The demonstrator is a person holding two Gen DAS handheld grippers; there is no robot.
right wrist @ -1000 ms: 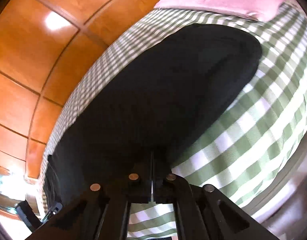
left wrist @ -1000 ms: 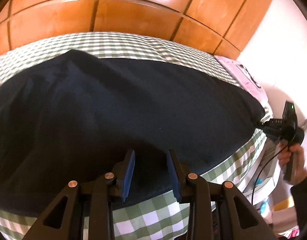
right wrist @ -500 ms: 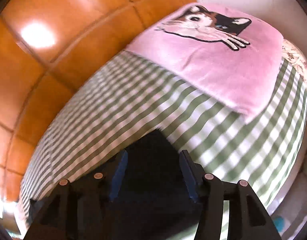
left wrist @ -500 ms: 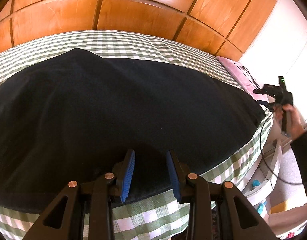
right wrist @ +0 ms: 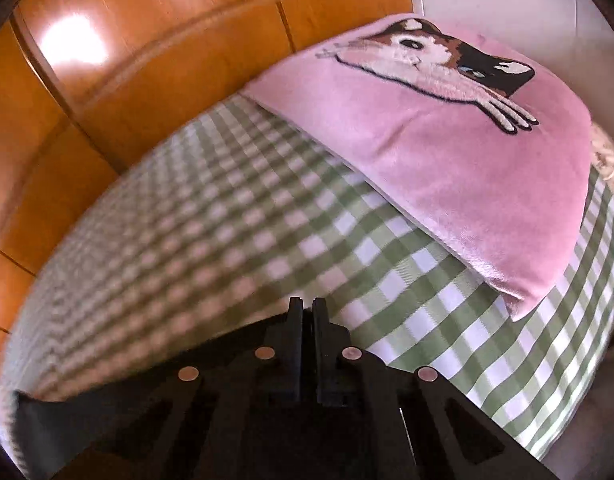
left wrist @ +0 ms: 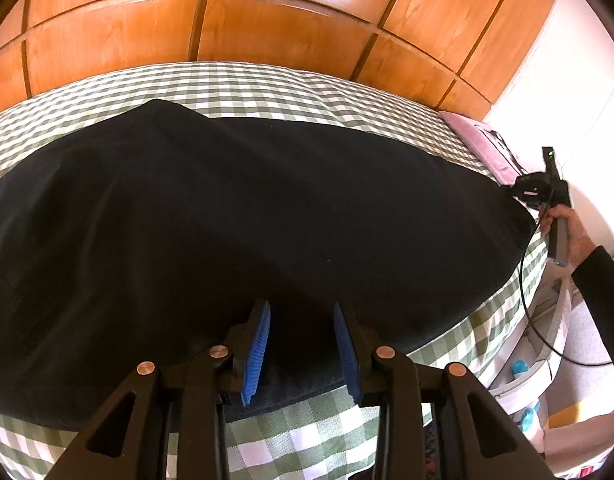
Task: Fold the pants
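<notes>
The dark navy pants lie spread flat across the green-and-white checked bed. My left gripper is open, its blue pads just above the pants' near edge, holding nothing. My right gripper has its jaws shut; in the left wrist view it sits at the pants' far right end. In the right wrist view dark cloth lies under the jaws, which appear to pinch the pants' edge.
A pink cat-print pillow lies at the head of the bed. A glossy wooden panel wall runs behind the bed. White shelving with small items stands off the bed's right side.
My right gripper let go, lifted and opened, then came back down at the pants' right end and shut. The left gripper has stayed open over the near edge.
</notes>
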